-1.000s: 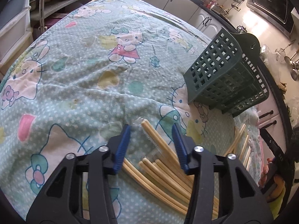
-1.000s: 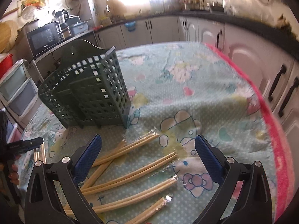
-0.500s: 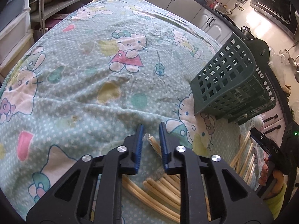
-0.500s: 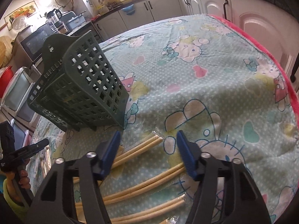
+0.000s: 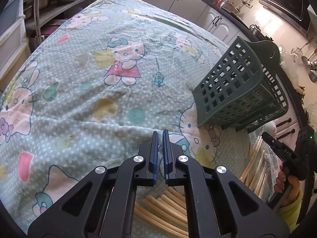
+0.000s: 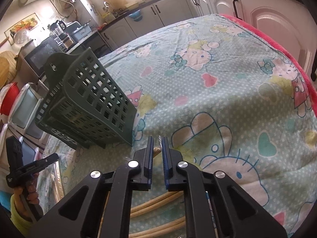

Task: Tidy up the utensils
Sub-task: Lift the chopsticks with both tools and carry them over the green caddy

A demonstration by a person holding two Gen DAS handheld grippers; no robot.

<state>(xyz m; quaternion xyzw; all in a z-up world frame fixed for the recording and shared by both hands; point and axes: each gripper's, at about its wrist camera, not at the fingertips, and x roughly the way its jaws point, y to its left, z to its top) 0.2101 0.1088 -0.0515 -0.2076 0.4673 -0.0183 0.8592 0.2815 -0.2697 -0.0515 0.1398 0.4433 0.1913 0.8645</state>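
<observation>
Item, nearest: left gripper (image 5: 160, 136), black frame with blue pads, drawn together on the clear wrapper end of one chopstick, a sliver of it caught between the pads. Beneath it, a spread of wrapped bamboo chopsticks (image 5: 166, 204) lying flat on the cloth. Item: right gripper (image 6: 157, 141), same make, jaws closing, with the tan tip of a wrapped chopstick (image 6: 157, 150) and its crinkled plastic showing in the narrow gap between them; whether the pads already press on it cannot be told. Further chopsticks (image 6: 158, 204) lie under its frame. In the left wrist view the right gripper appears at the far right edge, carried by a hand (image 5: 285, 180) in a yellow-green sleeve, with more chopsticks (image 5: 255, 162) beside it. Item, just beyond both grippers: dark green lattice utensil basket (image 5: 235, 91), standing on the cloth between the two chopstick groups, its raised hanging tab at the back. Item, underlying all: pale green cartoon-cat tablecloth (image 5: 95, 83), rumpled, with a pink border (image 6: 277, 45) on the right edge. Farthest: white kitchen cabinets (image 6: 170, 11) and a cluttered dark countertop.
</observation>
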